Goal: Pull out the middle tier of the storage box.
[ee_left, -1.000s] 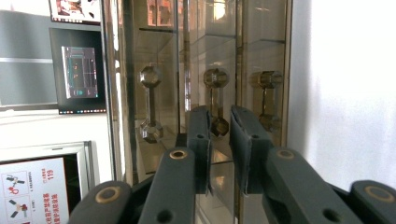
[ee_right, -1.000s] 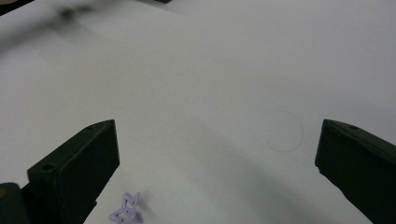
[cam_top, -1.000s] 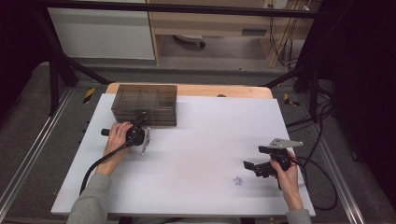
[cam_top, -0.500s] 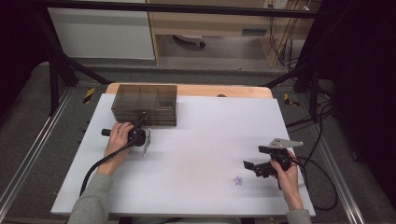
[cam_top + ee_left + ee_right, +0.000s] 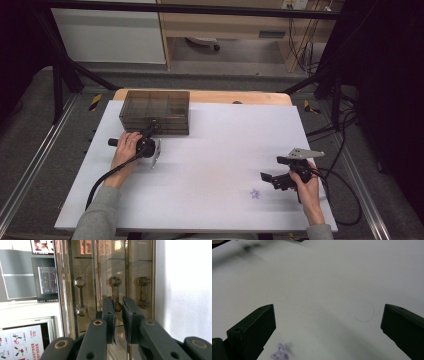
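The high camera hangs above my side of the bench (image 5: 210,150), facing forward and down, far enough to take in my left gripper (image 5: 151,128), my right gripper (image 5: 267,178) and the smoky drawer box (image 5: 155,111). The camera riding my left gripper (image 5: 118,306) looks along its jaws, rolled sideways and very close to that box's drawer handles (image 5: 115,293). My right gripper (image 5: 327,325) camera looks down at bare bench just ahead, sharing the purple clip (image 5: 279,353) beside its jaw with the high view.

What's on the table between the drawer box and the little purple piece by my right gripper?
Nothing: in the high view the white tabletop is bare between the drawer box and the purple piece.
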The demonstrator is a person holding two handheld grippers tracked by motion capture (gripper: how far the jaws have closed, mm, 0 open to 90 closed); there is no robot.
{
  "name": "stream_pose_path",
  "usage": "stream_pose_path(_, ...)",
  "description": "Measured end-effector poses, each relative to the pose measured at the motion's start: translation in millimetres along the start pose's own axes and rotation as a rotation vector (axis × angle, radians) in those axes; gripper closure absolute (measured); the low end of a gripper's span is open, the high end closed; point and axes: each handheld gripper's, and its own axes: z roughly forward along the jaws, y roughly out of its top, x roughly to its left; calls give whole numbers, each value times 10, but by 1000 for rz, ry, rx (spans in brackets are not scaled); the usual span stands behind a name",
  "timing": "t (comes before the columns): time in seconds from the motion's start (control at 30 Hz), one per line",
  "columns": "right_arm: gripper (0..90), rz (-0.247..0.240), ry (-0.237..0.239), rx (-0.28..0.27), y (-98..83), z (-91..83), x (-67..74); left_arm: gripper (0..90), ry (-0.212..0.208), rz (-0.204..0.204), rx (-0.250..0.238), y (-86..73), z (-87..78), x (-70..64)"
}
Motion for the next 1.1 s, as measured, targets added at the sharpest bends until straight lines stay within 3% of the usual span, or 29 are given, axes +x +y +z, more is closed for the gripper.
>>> stream_pose_path(0.07, 5, 0, 0, -1, 0, 2, 0, 820, 6, 11, -2, -9, -35, 4)
stream_pose_path(0.1, 5, -1, 0, -1, -1, 4, 0, 898, 10, 16, -20, -24, -58, 24)
stream_pose_path(0.23, 5, -3, 1, 5, -3, 11, 2, 891, -25, -28, -29, -44, -40, 9)
stream_pose_path(0.4, 5, 1, -1, 0, -2, 3, -4, 782, -28, -34, -2, 3, -27, -54)
stream_pose_path(0.53, 5, -1, 0, 0, -2, 0, -3, 751, -30, -72, -3, -9, -30, -66)
stream_pose_path(0.67, 5, 1, -1, -1, 0, -8, -5, 729, 1, -98, 15, -23, -46, -72)
stream_pose_path(0.73, 5, -1, -1, -1, -1, -6, -5, 636, 29, -128, 23, -32, -50, -45)
stream_pose_path(0.77, 5, -1, -2, -1, -1, -5, -4, 633, 32, -137, 21, -42, -50, -31)
stream_pose_path(0.93, 5, -2, -3, -3, 0, -12, -9, 621, 5, -123, 17, -43, 7, -62)
stream_pose_path(1.1, 5, 0, -2, 0, -1, -6, -4, 671, 18, -86, 23, -19, 30, -70)
